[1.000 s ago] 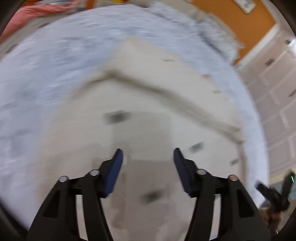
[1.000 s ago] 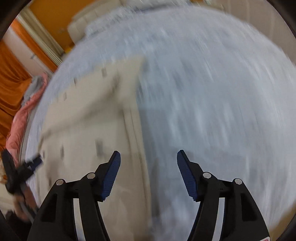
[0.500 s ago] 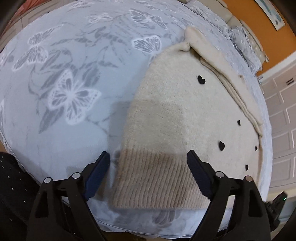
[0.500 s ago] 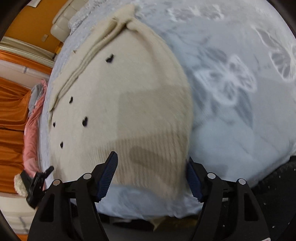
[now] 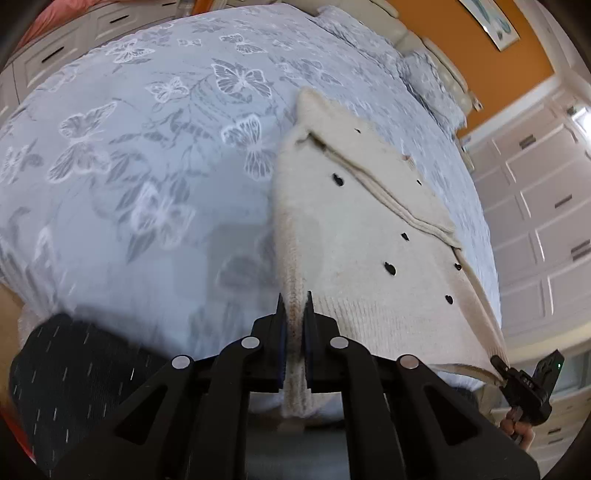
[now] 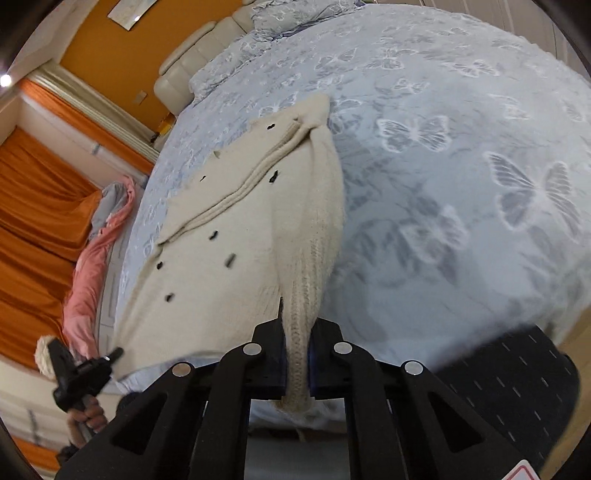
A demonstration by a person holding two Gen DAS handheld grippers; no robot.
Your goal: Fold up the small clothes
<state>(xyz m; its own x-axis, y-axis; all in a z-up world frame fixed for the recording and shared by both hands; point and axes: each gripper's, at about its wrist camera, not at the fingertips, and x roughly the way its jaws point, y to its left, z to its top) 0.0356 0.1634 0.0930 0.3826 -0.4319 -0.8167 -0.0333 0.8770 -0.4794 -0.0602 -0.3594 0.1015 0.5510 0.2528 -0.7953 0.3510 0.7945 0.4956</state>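
Jaws of left gripper and right gripper, spread a moment ago, now pinch the sweater hem corners on the bed; fold can begin.

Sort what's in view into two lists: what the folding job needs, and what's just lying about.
For the job:
- cream sweater with small black hearts
- left gripper, shut on its ribbed hem
- right gripper, closing on the hem's other corner
- butterfly bedspread, the folding surface

Lying about:
- pink garment at the bed's edge
- pillow
- wall picture

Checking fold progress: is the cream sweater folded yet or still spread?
Spread, body flat on the bedspread. The sweater is only pinched at its hem corners by the left gripper and right gripper.
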